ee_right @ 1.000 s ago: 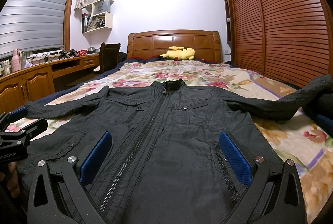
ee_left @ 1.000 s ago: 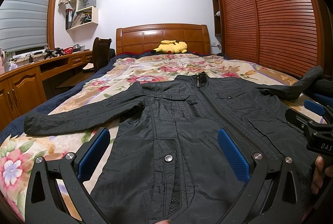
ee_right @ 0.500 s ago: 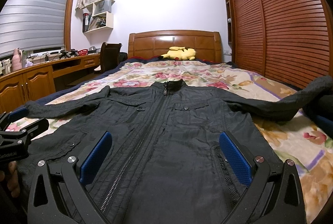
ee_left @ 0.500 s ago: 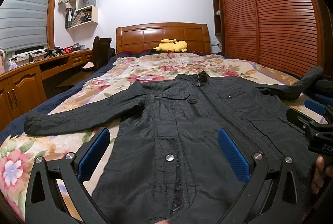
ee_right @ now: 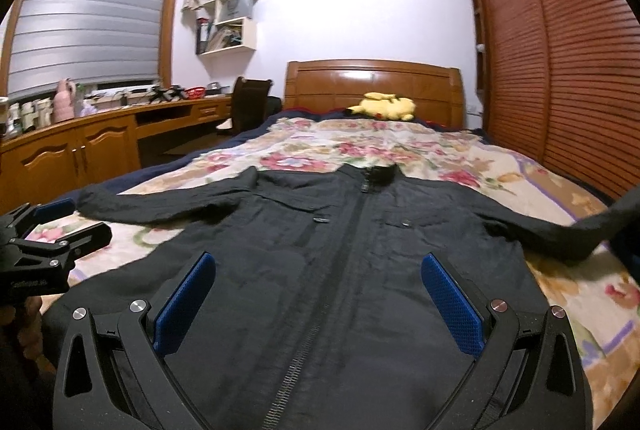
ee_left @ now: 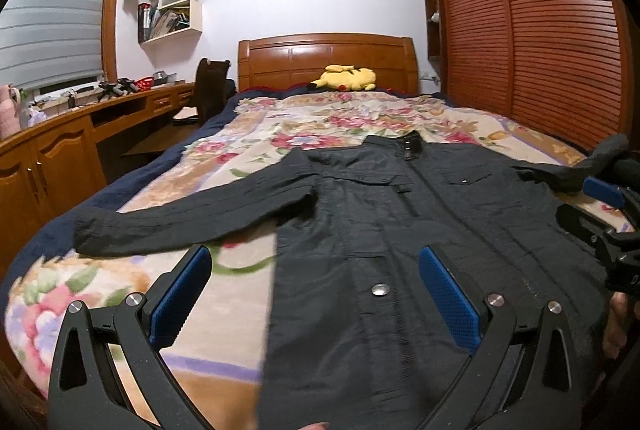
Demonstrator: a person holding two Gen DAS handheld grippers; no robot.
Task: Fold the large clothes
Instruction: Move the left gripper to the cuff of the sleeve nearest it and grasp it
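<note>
A black zip-up jacket [ee_left: 400, 230] [ee_right: 340, 270] lies face up and spread flat on the flowered bedspread [ee_left: 320, 126] [ee_right: 380, 146], collar toward the headboard and both sleeves stretched out sideways. My left gripper [ee_left: 316, 282] hovers open over the jacket's left front edge, one blue pad over the bedspread, the other over the cloth. My right gripper [ee_right: 320, 290] is open above the lower front, straddling the zipper. Each gripper also appears at the edge of the other's view, held by a hand.
A yellow plush toy [ee_left: 346, 78] [ee_right: 384, 106] rests by the wooden headboard [ee_left: 328, 60]. A long wooden desk [ee_left: 60, 150] and a chair [ee_left: 210, 86] run along the left. Slatted wardrobe doors [ee_left: 540, 30] line the right wall.
Both grippers have risen and swung left, so the jacket sits lower and farther right in the views. The jacket itself has not moved, and both grippers stay open.
</note>
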